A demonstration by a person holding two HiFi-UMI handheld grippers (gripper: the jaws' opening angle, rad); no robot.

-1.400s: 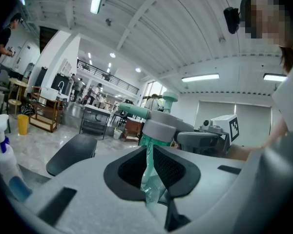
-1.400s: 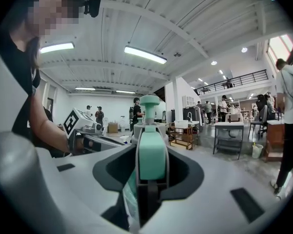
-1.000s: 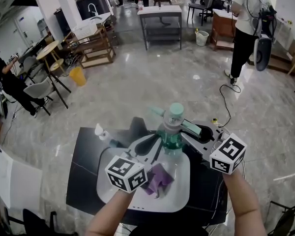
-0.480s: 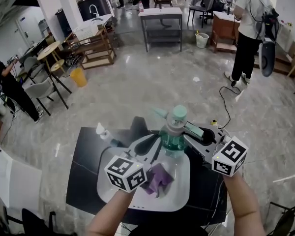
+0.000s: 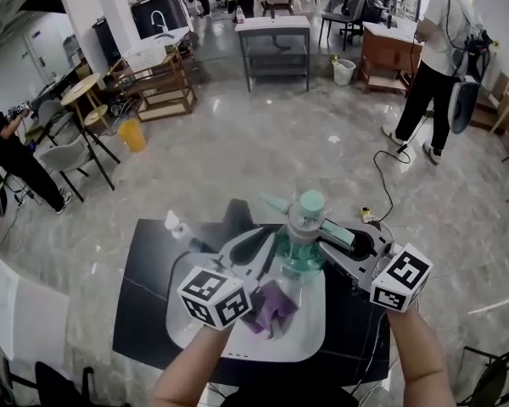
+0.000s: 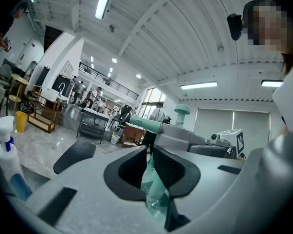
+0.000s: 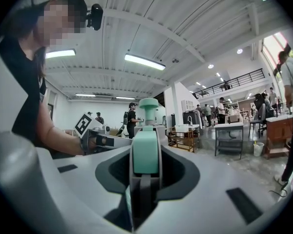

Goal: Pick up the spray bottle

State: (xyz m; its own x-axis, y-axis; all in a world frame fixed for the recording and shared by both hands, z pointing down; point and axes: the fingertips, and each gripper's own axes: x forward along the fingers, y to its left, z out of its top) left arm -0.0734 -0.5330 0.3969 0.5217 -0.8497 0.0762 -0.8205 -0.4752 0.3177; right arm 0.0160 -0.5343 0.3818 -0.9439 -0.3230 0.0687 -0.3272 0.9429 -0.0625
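Spray bottle [image 5: 299,227] upright at far side of white basin [image 5: 316,346] on black desk [image 5: 144,287], purple cloth [image 5: 271,308] near it. Left gripper [image 5: 267,254] clenched on the green body; right gripper [image 5: 332,242] clenched on the mint spray head.

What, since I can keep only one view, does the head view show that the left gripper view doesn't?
Head view only: the purple cloth in the white basin. Left gripper view only: the left tool pinching the green spray bottle by its body. Both: that bottle, the right tool, and the small white spray bottle.
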